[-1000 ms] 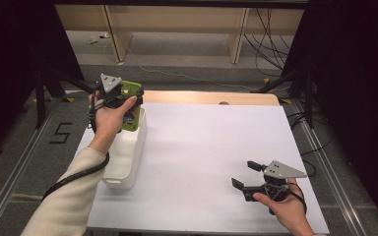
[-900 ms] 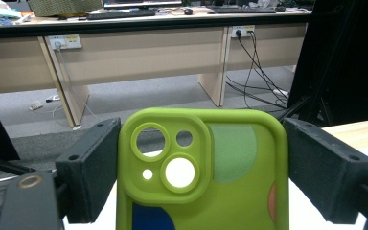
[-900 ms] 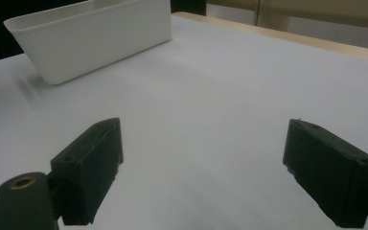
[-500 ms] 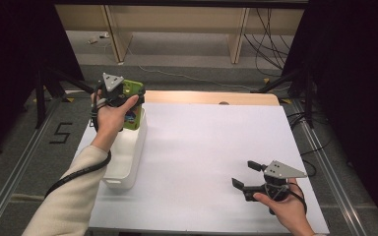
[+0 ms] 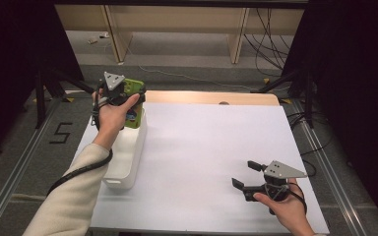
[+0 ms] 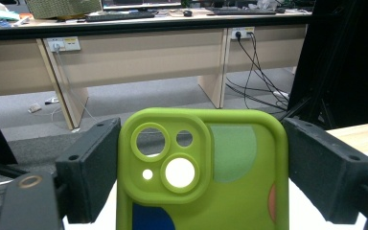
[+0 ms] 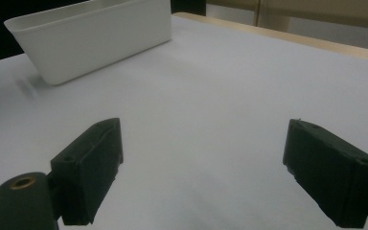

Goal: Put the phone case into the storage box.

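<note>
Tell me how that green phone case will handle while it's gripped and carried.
The green phone case looks like an empty soft shell with open camera holes, so it is probably light and may flex under squeeze. The left gripper clamps it across its side edges, which seems stable. Its rounded, smooth rim could slip if the grip loosens above the white bin.

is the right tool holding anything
No, the right tool has its jaws spread wide apart over the bare white table, with nothing between them.

Tray (image 5: 128, 162) blocks left edge; table (image 5: 206, 147) centre open.
</note>
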Tool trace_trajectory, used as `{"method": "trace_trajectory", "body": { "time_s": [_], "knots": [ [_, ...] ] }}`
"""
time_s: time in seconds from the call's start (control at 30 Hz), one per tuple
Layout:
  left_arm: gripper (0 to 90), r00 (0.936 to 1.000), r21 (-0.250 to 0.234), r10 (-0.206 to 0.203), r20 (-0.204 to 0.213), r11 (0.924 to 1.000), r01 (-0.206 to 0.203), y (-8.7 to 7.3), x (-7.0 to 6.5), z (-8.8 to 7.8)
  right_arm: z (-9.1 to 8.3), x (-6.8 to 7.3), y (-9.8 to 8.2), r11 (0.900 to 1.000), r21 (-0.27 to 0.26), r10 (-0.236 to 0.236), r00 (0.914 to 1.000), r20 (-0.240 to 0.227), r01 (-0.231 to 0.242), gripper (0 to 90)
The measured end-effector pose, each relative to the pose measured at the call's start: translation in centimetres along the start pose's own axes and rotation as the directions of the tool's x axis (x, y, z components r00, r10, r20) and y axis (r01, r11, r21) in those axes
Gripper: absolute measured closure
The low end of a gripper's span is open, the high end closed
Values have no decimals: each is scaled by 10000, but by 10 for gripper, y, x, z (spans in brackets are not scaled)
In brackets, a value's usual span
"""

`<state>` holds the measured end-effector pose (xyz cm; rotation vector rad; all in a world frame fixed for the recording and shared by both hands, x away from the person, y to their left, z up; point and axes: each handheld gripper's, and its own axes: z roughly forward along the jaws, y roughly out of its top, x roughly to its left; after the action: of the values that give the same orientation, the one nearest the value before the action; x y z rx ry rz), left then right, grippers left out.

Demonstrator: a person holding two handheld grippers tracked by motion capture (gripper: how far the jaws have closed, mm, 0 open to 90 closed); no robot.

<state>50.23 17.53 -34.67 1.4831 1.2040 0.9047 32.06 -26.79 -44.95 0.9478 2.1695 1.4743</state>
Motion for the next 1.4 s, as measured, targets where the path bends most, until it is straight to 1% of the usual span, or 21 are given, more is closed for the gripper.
{"method": "trace_trajectory", "body": {
  "time_s": [0.3,0.37,0.8,1.4],
  "knots": [
    [162,10000,9,38,-43,10000,-38,0,2,4,0,0,0,10000,-4,6,10000,-14,-6,146],
    [162,10000,10,-8,-48,10000,8,-1,3,4,0,0,0,10000,-11,18,10000,-9,-18,146],
    [162,9999,132,5,-138,9999,-3,-3,6,9,0,0,0,10000,-6,24,10000,-22,-24,146],
    [163,10000,145,5,-91,9999,-4,-1,5,15,0,-1,0,10000,-6,40,10000,-18,-40,147]
  ]
}}
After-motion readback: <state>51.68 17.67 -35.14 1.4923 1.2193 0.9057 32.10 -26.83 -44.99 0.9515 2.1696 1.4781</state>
